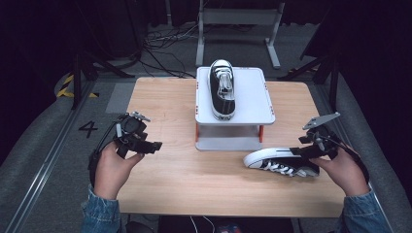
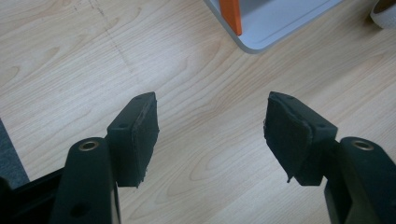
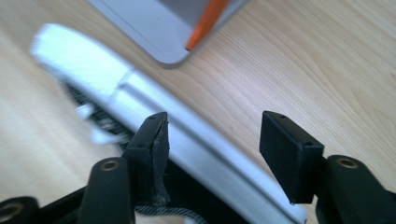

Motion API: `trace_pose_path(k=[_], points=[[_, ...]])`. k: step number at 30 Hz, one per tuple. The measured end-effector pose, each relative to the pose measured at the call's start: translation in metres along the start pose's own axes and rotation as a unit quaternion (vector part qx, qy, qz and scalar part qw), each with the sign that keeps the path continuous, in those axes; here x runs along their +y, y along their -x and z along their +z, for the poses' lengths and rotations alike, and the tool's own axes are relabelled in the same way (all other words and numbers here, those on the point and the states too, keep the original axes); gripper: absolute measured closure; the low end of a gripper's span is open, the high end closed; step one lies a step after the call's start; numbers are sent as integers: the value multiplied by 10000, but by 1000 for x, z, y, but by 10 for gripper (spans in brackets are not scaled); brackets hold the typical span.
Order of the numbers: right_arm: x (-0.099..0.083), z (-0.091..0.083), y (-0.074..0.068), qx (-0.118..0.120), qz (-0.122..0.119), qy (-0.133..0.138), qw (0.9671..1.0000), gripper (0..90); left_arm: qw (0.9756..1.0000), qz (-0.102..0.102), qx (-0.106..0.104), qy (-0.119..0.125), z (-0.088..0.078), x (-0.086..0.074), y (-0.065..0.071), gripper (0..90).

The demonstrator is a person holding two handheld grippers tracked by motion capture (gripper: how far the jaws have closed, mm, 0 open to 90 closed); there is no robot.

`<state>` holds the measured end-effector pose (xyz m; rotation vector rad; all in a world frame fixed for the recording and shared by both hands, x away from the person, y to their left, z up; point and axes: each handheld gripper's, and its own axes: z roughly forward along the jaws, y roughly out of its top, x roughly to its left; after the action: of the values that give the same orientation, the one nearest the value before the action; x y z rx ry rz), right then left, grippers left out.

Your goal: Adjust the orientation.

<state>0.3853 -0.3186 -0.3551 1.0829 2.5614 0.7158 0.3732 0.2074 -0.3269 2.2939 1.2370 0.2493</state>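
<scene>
A black-and-white sneaker (image 1: 222, 90) stands upright on the white raised stand (image 1: 252, 97) at the table's middle back. A second matching sneaker (image 1: 279, 161) lies on its side on the wooden table, in front of the stand to the right. My right gripper (image 1: 305, 149) is at its heel end. In the right gripper view its jaws (image 3: 212, 140) stand apart, and the sneaker's white sole (image 3: 93, 60) runs diagonally under the left one with no pad pressing on it. My left gripper (image 1: 151, 145) hovers open over bare wood at the left, nothing between its jaws (image 2: 210, 135).
The stand has orange legs (image 2: 231, 16) and a grey base (image 2: 271, 23) close to the left gripper's front. The table (image 1: 194, 184) has bare wood between the two hands. Dark floor, cables and metal frames surround it.
</scene>
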Motion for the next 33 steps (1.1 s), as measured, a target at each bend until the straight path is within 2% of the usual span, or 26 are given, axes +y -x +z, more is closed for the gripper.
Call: trace_pose_path(k=[2, 4, 7, 8, 11, 13, 14, 15, 16, 19, 21, 23, 24, 26, 30, 32, 33], points=[[0, -2, -2, 118, -144, -17, 9998, 348, 10000, -7, 2, -18, 2, 0, 1, 359], [0, 1, -8, 193, -518, -91, 9984, 319, 10000, 6, -15, -57, 4, 0, 1, 359], [4, 11, -13, 220, -944, -139, 9952, 259, 10000, -16, -18, -89, 4, -2, 2, 358], [6, 15, -15, 261, -1044, -238, 9939, 240, 10000, 1, 16, -87, 3, -4, 2, 358], [9, 31, -25, 336, -1438, -669, 9868, 148, 9999, -74, 14, -91, 0, -10, 0, 358], [9, 37, -32, 387, -1781, -932, 9788, 151, 9999, -141, 66, -75, -3, -13, -1, 358], [8, 40, -34, 422, -1983, -1027, 9738, 111, 9998, -164, 62, -74, -5, -15, -2, 358], [8, 43, -38, 343, -2195, -1087, 9689, 104, 9998, -201, 72, -47, -6, -17, -3, 358], [9, 45, -39, 401, -2208, -1107, 9682, 119, 9997, -217, 81, -41, -6, -18, -3, 357], [14, 53, -38, 434, -2156, -1067, 9697, 121, 9996, -251, 85, -64, -7, -22, -3, 358], [15, 62, -37, 478, -2160, -1177, 9681, 117, 9996, -259, 90, -71, -7, -24, -3, 358], [14, 71, -36, 499, -2081, -1248, 9688, 64, 9996, -259, 76, -84, -8, -25, -4, 356], [14, 72, -36, 529, -2065, -1298, 9684, 82, 9995, -287, 86, -77, -8, -25, -4, 356], [13, 74, -34, 597, -2048, -1453, 9661, 193, 9995, -292, 90, -55, -8, -26, -5, 357], [13, 67, -32, 466, -2015, -1431, 9679, 379, 9997, -232, 24, -91, -5, -22, -5, 357], [13, 64, -32, 531, -1856, -1410, 9710, 451, 9998, -185, 3, -105, -2, -20, -4, 357], [13, 61, -31, 614, -1686, -1447, 9731, 481, 9998, -169, -9, -91, -1, -18, -3, 357]])
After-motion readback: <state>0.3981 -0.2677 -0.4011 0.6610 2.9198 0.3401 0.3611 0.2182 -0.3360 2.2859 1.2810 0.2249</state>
